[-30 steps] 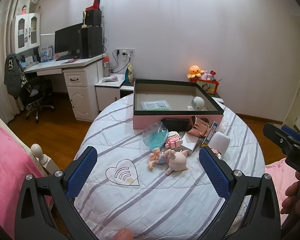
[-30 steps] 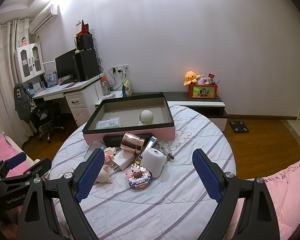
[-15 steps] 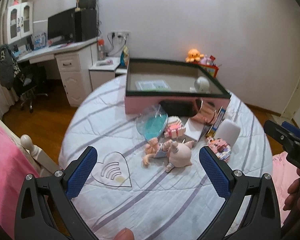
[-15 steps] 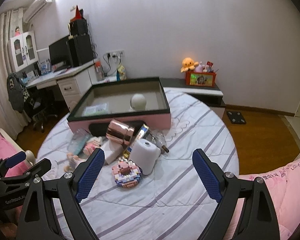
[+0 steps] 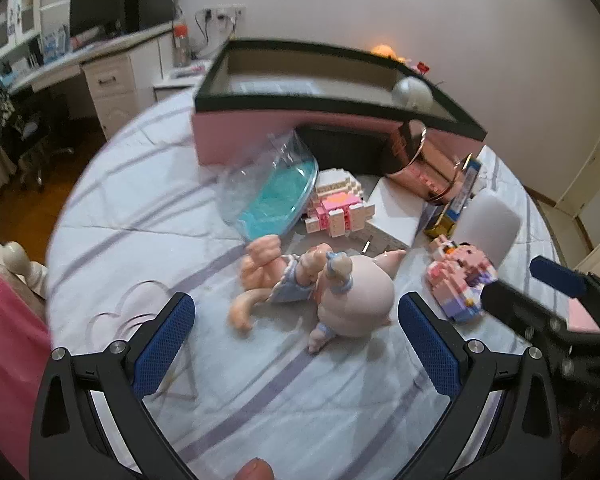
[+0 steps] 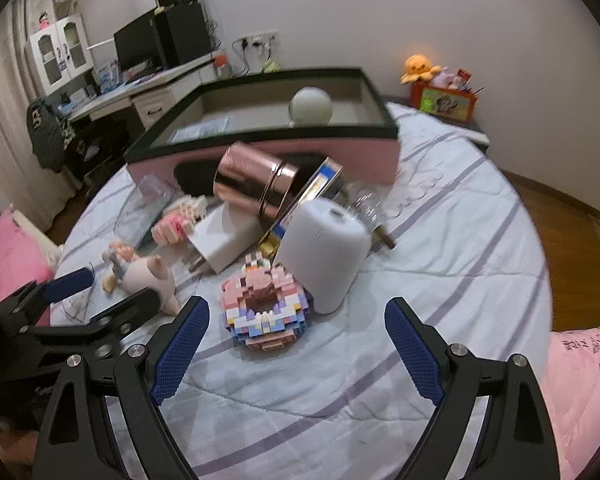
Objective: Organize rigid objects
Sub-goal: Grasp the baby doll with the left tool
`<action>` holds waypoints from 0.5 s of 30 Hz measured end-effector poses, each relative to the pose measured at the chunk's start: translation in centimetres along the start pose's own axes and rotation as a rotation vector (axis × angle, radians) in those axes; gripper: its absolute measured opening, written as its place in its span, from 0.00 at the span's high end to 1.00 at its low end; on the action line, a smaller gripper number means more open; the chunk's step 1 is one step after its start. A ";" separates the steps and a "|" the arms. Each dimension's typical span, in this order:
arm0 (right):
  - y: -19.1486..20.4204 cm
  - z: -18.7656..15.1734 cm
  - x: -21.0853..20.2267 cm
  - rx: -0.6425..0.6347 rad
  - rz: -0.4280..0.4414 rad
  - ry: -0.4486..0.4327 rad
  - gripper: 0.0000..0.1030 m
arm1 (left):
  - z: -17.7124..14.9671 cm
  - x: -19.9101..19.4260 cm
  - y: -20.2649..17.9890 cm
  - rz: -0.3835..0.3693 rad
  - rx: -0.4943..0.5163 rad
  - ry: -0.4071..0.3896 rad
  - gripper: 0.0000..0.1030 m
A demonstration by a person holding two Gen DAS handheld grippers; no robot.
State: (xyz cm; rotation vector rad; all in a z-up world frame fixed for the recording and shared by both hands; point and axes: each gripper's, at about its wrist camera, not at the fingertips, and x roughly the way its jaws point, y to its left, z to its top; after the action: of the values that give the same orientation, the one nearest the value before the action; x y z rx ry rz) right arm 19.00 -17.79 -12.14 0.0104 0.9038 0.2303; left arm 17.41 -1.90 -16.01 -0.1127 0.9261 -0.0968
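1. Left gripper (image 5: pixel 296 330): fingers spread wide, grasping nothing. The pig figurine (image 5: pixel 354 298) lies between and just ahead of the tips, nearer the right finger; its feet point toward the camera.
2. Pig figurine, judged: hard hollow plastic or resin, light, smooth and rounded, so prone to slip. Take it across the fat belly, not by the thin ears or legs, which could snap.
3. A small pink doll (image 5: pixel 266 276) lies touching the pig on the left-finger side; a wide closing stroke may catch it too.
4. Right gripper (image 6: pixel 296 334): fingers released, wide, empty. The block donut (image 6: pixel 265 304) sits between the tips, slightly toward the left finger, just ahead.
5. Block donut, judged: stiff but built of small bricks, fragile under a pinch. Grip low across the full ring with gentle force.
6. The white cylinder (image 6: pixel 327 250) touches the donut's far edge; probably a speaker or humidifier, motion blur prevents certainty.
7. All items rest on the striped bedspread (image 6: pixel 440 280); the pink tray (image 6: pixel 380 122) lies well beyond both finger pairs.
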 end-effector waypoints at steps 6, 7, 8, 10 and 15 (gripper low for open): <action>0.2 -0.1 2.0 -0.023 0.039 0.045 0.12 | 1.1 1.4 -0.2 0.024 0.001 0.007 0.01; 0.1 -0.1 2.2 -0.019 0.047 0.047 0.12 | 1.2 1.4 -0.2 0.020 0.000 0.006 0.01; 0.1 0.0 2.4 -0.014 0.058 0.048 0.12 | 1.3 1.3 -0.1 0.018 -0.003 0.000 0.03; 0.1 -0.2 2.9 -0.019 0.051 0.054 0.12 | 1.3 1.2 0.2 0.013 -0.001 -0.011 0.09; 0.9 -0.2 3.4 -0.049 0.035 0.046 0.18 | 1.4 0.9 1.1 -0.008 0.007 -0.022 0.21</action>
State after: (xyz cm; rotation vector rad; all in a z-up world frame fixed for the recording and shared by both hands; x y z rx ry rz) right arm 20.73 -16.23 -14.83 -0.0251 0.9445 0.2861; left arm 19.12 -0.82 -16.10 -0.1113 0.9029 -0.1059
